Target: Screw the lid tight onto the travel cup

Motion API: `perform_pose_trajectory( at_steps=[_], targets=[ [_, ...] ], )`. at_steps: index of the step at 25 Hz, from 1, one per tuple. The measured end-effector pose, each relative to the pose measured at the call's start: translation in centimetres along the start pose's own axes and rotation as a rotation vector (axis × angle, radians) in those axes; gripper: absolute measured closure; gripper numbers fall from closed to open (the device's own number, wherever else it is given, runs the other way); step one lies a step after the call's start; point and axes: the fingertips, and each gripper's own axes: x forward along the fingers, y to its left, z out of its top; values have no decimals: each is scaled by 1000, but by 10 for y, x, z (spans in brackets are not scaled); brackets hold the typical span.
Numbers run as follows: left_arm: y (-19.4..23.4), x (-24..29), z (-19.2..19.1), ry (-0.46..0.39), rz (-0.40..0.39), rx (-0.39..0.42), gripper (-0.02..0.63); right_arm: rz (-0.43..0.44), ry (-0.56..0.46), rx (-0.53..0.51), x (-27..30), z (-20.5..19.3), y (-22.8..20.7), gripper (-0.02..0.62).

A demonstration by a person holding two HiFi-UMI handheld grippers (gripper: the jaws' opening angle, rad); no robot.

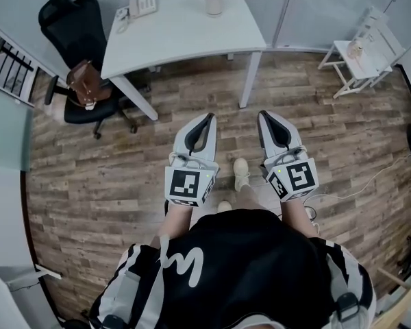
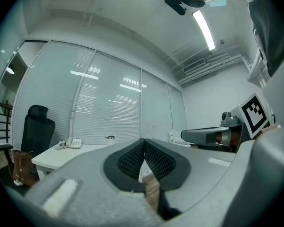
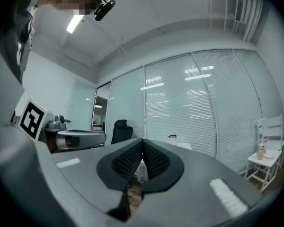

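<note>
Holding my grey left gripper (image 1: 208, 118) and grey right gripper (image 1: 264, 117) closed and empty above the wooden plank floor (image 1: 89, 177), I am planning to step closer and open both, since the pale cylindrical travel cup (image 1: 213, 1) is standing on the far white desk (image 1: 185, 29).

A black top (image 1: 260, 266) with white-striped sleeves (image 1: 127, 279) is worn; the grey left claw (image 1: 209, 116) and right claw (image 1: 263, 114) bear black-and-white marker cubes (image 1: 187, 184).
</note>
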Motion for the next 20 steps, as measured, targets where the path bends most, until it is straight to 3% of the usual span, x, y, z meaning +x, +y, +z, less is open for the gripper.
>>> perform_pose_trajectory(
  at_steps=[5, 13, 20],
  targets=[
    [11, 29, 5, -21, -4, -25, 604, 13, -16, -35, 21, 3, -21, 597],
    [36, 88, 10, -23, 18, 4, 604, 63, -47, -54, 71, 16, -62, 597],
    [48, 133, 18, -25, 40, 6, 604, 97, -36, 61, 109, 8, -104, 597]
  ],
)
